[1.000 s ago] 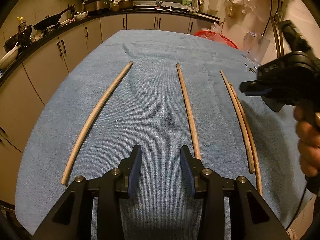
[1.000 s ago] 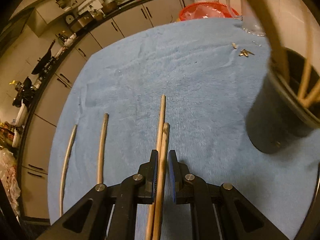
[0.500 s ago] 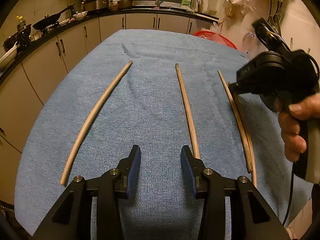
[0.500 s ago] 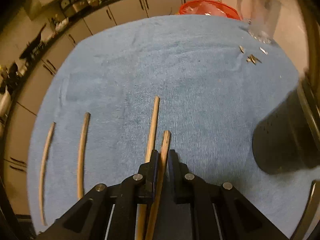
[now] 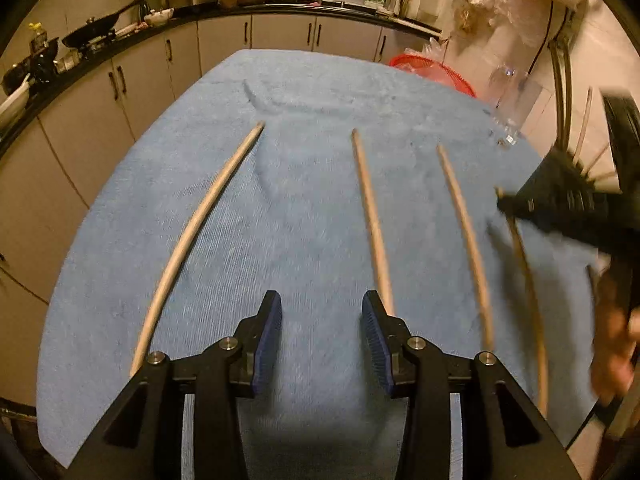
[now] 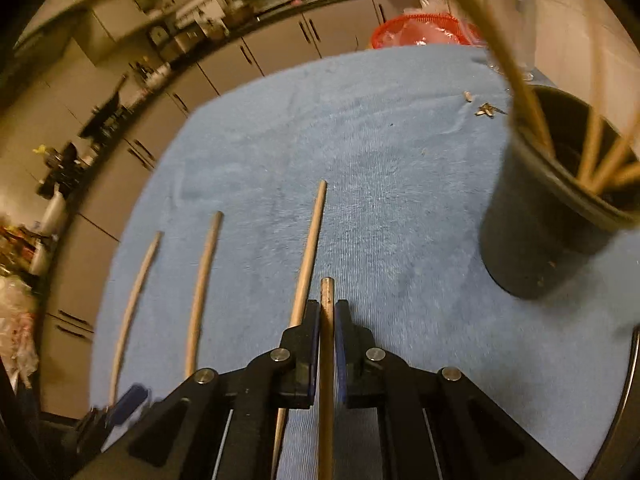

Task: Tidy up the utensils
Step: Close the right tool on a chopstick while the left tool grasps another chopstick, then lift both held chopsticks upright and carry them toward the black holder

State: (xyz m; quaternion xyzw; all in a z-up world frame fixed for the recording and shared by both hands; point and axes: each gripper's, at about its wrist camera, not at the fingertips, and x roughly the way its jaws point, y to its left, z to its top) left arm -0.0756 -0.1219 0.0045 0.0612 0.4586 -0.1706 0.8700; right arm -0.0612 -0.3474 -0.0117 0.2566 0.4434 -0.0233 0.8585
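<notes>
R claw [image 6: 327,320] is clamped tight on one wooden chopstick [image 6: 327,360]; its jaws have just been closing onto it, and the stick runs straight back btwn the blue pads [image 6: 314,344], tip poking out a little past them. In the L wrist view that same claw [image 5: 505,203] shows at the right edge as a dark, blurred shape, with the held stick trailing down from it toward the near table edge and a blurred hand [image 5: 614,340] below.

L claw [image 5: 322,308] hangs partway open over the blue towel [image 5: 312,208], nothing btwn its pads, nothing held.

3 more chopsticks lie loose on the towel, roughly side by side, well apart from each other: a far-left chopstick [image 5: 192,232], a middle chopstick [image 5: 372,220] whose near end runs just behind the L claw's right finger, and a right chopstick [image 5: 464,232], nearest the held one. In the R wrist view the right one lies just left of the R claw, passing under its left finger.

A black holder cup [image 6: 532,224] stands upright on the towel, to the right of the R claw, w/ several chopsticks already leaning inside it. Beyond it, near the table's far right edge: a clear glass jug [image 6: 516,28], some small metal bits [image 6: 486,109] on the towel, and a red basket [image 6: 412,30] just past the table's far edge. Kitchen cabinets [image 5: 280,36] w/ a dark worktop curve round behind.
</notes>
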